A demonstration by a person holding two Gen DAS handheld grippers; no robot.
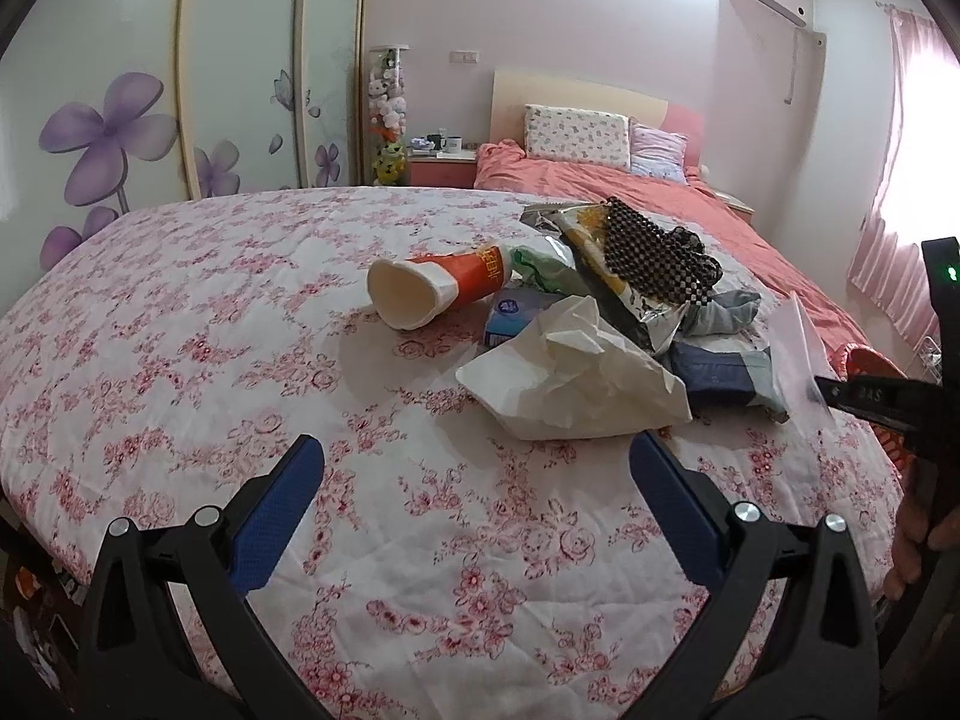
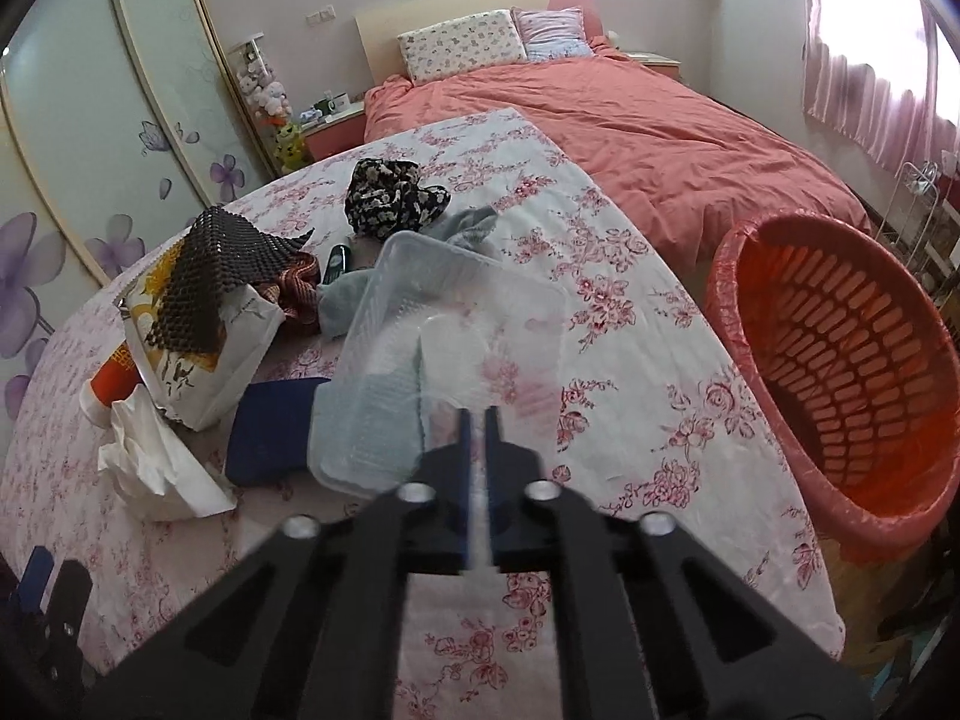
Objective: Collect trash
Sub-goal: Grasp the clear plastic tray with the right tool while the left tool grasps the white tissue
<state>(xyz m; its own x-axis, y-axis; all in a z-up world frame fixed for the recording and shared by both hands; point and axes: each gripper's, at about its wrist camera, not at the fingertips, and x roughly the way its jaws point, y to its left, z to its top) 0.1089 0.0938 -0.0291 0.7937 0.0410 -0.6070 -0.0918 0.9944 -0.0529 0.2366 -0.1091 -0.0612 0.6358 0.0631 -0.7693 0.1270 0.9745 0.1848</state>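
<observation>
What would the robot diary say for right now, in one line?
right gripper: shut on clear plastic tray | left gripper: open, empty | red basket: beside table

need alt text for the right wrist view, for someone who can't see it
The right gripper is shut on the rim of a clear plastic food tray above a pink floral quilt. A red slatted plastic basket sits to the right; crumpled white paper and a printed snack bag lie to the left.
</observation>
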